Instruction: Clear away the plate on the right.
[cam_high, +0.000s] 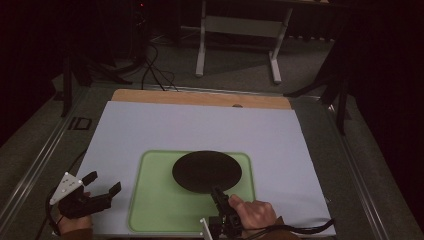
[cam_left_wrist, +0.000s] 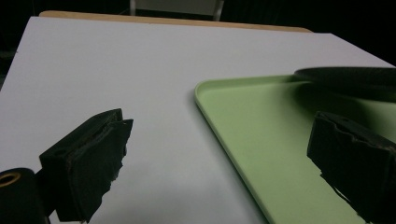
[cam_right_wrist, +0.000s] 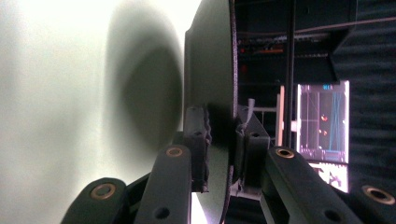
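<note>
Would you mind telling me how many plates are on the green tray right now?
1. A single black plate sits at the far right part of the tray, its near rim clamped by the right claw. Nothing else appears on the tray, and little could be hidden.

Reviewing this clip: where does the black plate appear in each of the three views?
High view: black plate sits lower centre, on the far right part of the green tray.
Left gripper view: its rim shows at the right edge.
Right gripper view: seen edge-on at centre, clamped between the jaws.
Shared landmark: the green tray.
</note>
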